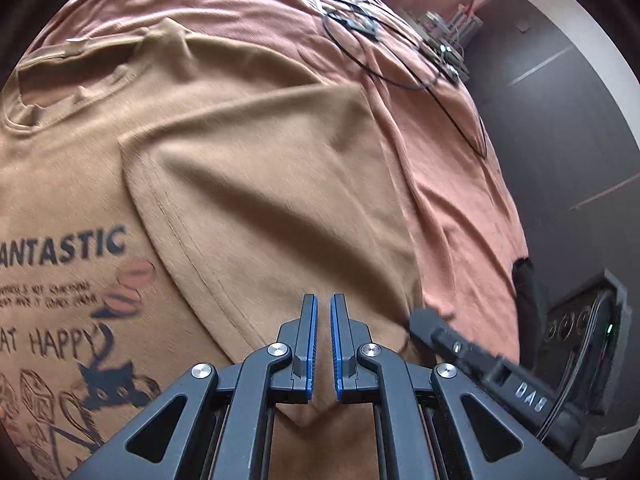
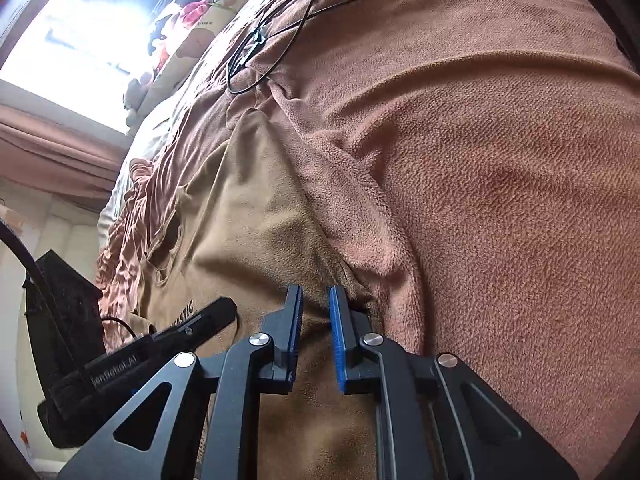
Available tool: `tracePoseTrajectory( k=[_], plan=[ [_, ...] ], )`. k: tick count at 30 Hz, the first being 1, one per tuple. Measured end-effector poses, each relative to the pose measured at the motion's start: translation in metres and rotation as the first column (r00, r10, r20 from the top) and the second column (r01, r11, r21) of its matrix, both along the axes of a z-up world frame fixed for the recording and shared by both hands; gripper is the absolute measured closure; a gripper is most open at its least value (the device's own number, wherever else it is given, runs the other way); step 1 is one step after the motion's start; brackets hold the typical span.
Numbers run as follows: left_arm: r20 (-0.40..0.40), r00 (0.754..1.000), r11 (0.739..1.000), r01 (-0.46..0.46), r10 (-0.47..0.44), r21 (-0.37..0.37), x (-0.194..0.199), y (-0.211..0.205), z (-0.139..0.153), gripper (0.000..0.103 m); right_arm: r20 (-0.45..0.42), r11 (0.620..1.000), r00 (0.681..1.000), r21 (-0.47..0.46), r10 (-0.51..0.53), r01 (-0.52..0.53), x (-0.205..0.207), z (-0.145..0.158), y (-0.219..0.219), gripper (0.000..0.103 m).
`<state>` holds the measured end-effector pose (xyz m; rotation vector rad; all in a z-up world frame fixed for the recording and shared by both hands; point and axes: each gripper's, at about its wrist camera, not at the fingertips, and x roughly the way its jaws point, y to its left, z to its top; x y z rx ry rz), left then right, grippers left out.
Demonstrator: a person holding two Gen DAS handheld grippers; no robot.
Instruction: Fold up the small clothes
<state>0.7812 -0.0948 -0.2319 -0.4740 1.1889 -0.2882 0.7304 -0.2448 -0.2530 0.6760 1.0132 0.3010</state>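
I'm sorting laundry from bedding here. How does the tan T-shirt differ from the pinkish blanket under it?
The tan T-shirt is smooth knit in a yellowish brown; the blanket is fuzzy, nubbly fleece in a pinkish brown. The T-shirt carries dark printed lettering and a cat drawing, while the blanket is plain. The T-shirt has one side folded over its front, while the blanket lies spread out beneath it, far larger. Both are rumpled with soft creases.
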Motion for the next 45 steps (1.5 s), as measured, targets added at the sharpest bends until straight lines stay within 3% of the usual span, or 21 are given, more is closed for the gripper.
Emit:
tracePoseTrajectory(
  k=[13, 18, 21, 26, 29, 31, 33, 38, 45],
  plan=[
    [-0.052, 0.999, 0.999, -0.001, -0.002, -0.047, -0.037, 0.006, -0.012, 0.098, -0.006, 0.999, 1.0, 0.015, -0.029, 0.029, -0.013, 0.01, -0.006, 0.095],
    [-0.045, 0.999, 1.0, 0.005, -0.006, -0.009, -0.05, 0.006, 0.001, 0.098, -0.002, 1.0, 1.0, 0.011, -0.02, 0.02, -0.016, 0.017, -0.007, 0.095],
    [-0.018, 1.0, 0.999, -0.006, 0.007, 0.054, -0.055, 0.01, 0.016, 0.098, 0.006, 1.0, 1.0, 0.022, -0.009, 0.009, -0.019, 0.022, -0.006, 0.091],
    [0.007, 0.999, 0.995, -0.052, 0.051, 0.088, -0.067, 0.034, 0.039, 0.097, 0.016, 1.0, 1.0, -0.025, 0.016, -0.015, -0.022, 0.033, -0.001, 0.091],
    [0.02, 0.996, 0.99, -0.094, 0.092, 0.101, -0.074, 0.053, 0.051, 0.089, 0.028, 0.999, 0.999, -0.044, 0.024, -0.023, -0.024, 0.04, 0.004, 0.091],
    [0.035, 0.992, 0.987, -0.124, 0.121, 0.106, -0.083, 0.069, 0.059, 0.074, 0.042, 0.997, 0.998, -0.066, 0.039, -0.036, -0.027, 0.047, 0.008, 0.09],
    [0.05, 0.989, 0.982, -0.146, 0.141, 0.121, -0.089, 0.076, 0.067, 0.065, 0.061, 0.996, 0.997, -0.079, 0.047, -0.042, -0.03, 0.055, 0.012, 0.083],
    [0.078, 0.971, 0.967, -0.231, 0.224, 0.106, -0.115, 0.115, 0.088, 0.05, 0.12, 0.989, 0.99, -0.136, 0.068, -0.052, -0.044, 0.076, 0.019, 0.035],
    [0.118, 0.943, 0.936, -0.325, 0.31, 0.137, -0.158, 0.162, 0.114, 0.026, 0.143, 0.963, 0.984, -0.259, 0.109, -0.069, -0.095, 0.105, 0.052, 0.009]
  ],
)
